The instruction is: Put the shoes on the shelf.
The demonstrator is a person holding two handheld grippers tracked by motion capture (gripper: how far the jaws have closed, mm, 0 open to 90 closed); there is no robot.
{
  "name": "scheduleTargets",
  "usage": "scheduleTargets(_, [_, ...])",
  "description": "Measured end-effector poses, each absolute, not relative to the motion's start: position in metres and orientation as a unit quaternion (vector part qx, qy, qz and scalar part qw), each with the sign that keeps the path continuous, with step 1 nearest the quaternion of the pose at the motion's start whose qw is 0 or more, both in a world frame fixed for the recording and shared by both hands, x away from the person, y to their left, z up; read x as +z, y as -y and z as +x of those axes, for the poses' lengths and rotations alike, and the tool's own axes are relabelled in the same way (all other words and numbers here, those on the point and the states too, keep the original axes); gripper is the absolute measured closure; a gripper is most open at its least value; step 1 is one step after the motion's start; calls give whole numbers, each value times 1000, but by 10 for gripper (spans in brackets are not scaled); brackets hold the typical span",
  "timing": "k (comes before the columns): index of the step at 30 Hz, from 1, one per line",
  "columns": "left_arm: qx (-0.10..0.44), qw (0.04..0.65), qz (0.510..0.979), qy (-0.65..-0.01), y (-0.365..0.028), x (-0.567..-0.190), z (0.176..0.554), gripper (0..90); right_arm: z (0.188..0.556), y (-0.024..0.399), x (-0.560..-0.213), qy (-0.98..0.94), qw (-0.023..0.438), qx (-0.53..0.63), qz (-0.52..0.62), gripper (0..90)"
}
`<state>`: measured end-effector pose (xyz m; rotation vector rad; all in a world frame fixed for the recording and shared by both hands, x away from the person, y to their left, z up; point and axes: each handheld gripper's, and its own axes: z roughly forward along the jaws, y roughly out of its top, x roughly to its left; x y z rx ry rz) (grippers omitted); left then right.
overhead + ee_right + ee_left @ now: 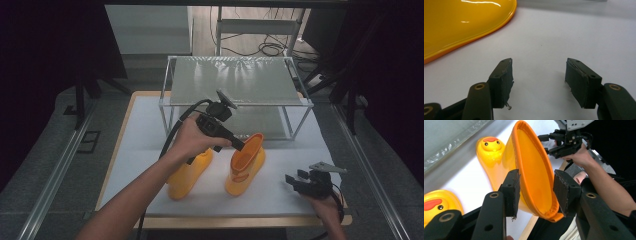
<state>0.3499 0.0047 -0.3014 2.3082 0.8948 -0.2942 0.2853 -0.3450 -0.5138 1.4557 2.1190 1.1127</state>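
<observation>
Two yellow rubber boots with duck faces stand on the white table top. The right boot [245, 165] [531, 162] has an orange-rimmed shaft opening. My left gripper [241, 146] [536, 192] reaches down at that opening. Its jaws are open and straddle the top of the shaft, one pad outside each wall, and I see no clear squeeze. The left boot [190, 175] [436, 202] sits under the person's left hand. My right gripper [295, 181] [539, 75] rests low over the table at the right, open and holding nothing, with a glossy yellow boot side [461, 25] beyond it.
A metal-framed rack with a mesh shelf [235, 80] stands at the back of the table, just behind the boots. The white table top [280, 195] has a wooden edge at the front. Dark curtains and cables surround the table.
</observation>
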Motion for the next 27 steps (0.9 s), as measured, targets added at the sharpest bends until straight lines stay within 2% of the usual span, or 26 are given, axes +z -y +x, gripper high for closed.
scheduleTargets(18, [-94, 244, 900, -348, 28, -327, 362, 566, 286, 346, -515, -746, 167, 391, 512, 385])
scheduleTargets(23, [-83, 232, 903, -351, 33, -335, 364, 599, 286, 347, -515, -744, 169, 393, 514, 385])
scheduleTargets(27, [-80, 218, 907, -351, 34, -342, 364, 663, 286, 347, -514, -744, 168, 391, 514, 385])
